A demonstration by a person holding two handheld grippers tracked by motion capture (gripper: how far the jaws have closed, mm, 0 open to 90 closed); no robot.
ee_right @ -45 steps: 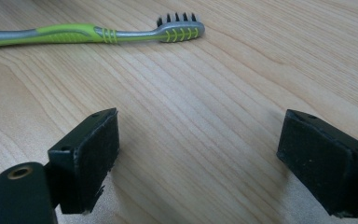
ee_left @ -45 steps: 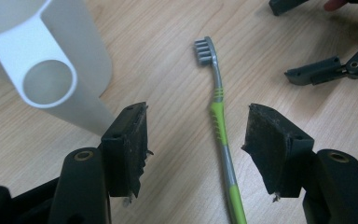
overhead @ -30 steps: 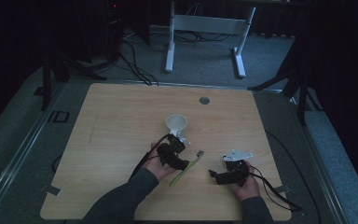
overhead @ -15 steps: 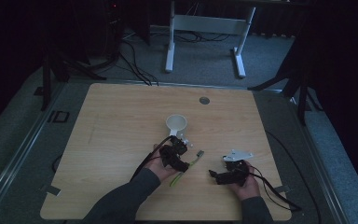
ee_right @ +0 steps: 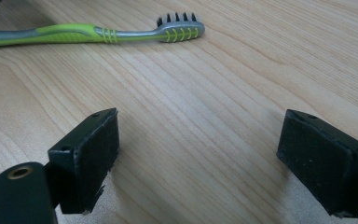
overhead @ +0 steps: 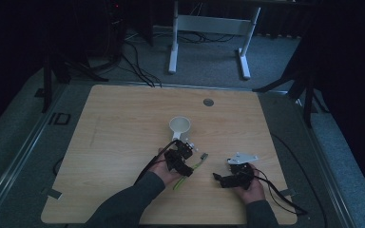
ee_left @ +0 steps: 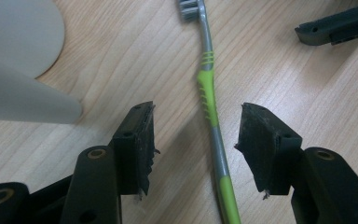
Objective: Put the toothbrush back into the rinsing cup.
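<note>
We see both forearms coming in from the bottom edge of the high view, sleeves dark. The left hand (overhead: 164,167) holds the left hand-held gripper (ee_left: 196,142) low and angled toward the right; its jaws have just been closing and stand apart, pads touching nothing. The right hand (overhead: 249,185) holds the right hand-held gripper (ee_right: 198,158) low and pointed leftward, jaws spread wide with nothing gripped between them.
</note>
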